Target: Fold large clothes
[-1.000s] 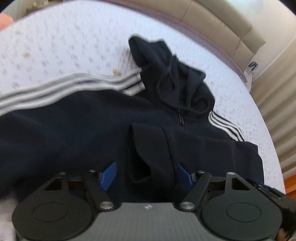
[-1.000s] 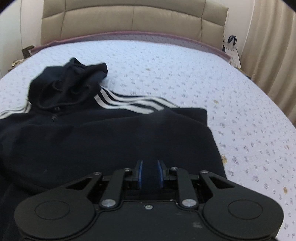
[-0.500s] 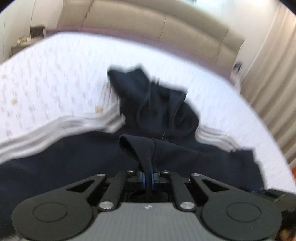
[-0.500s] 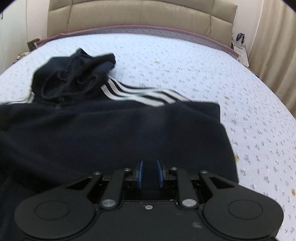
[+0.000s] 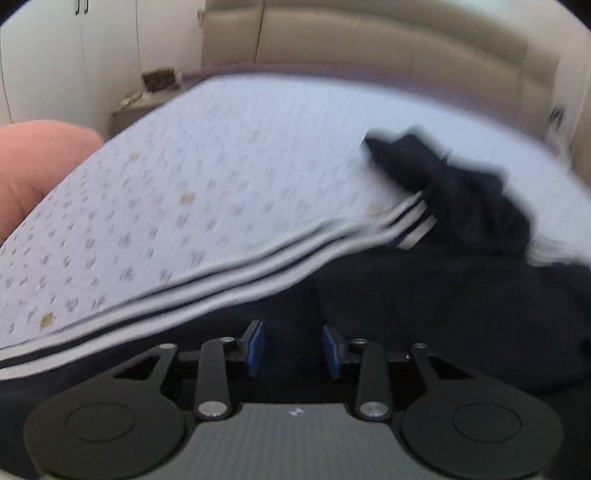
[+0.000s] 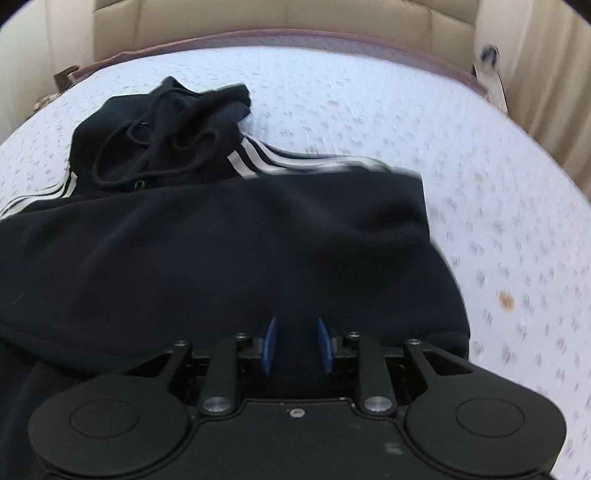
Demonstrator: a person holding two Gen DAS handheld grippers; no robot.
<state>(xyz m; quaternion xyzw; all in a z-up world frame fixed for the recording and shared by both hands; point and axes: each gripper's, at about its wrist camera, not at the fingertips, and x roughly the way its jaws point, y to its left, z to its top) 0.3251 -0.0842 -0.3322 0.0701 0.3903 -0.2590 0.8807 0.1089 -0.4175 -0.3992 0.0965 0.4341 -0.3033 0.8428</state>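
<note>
I see both jaws apart, gripping nothing: left hand-held gripper [image 5: 292,349] and right hand-held gripper [image 6: 296,345] over the hoodie [image 6: 229,254] on the bed [image 6: 480,206].

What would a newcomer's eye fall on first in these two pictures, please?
The dark navy hoodie spread across the pale patterned bed, its crumpled hood toward the beige headboard. White sleeve stripes stand out sharply. Low in each view, blue-padded fingers sit parted over the fabric.
</note>
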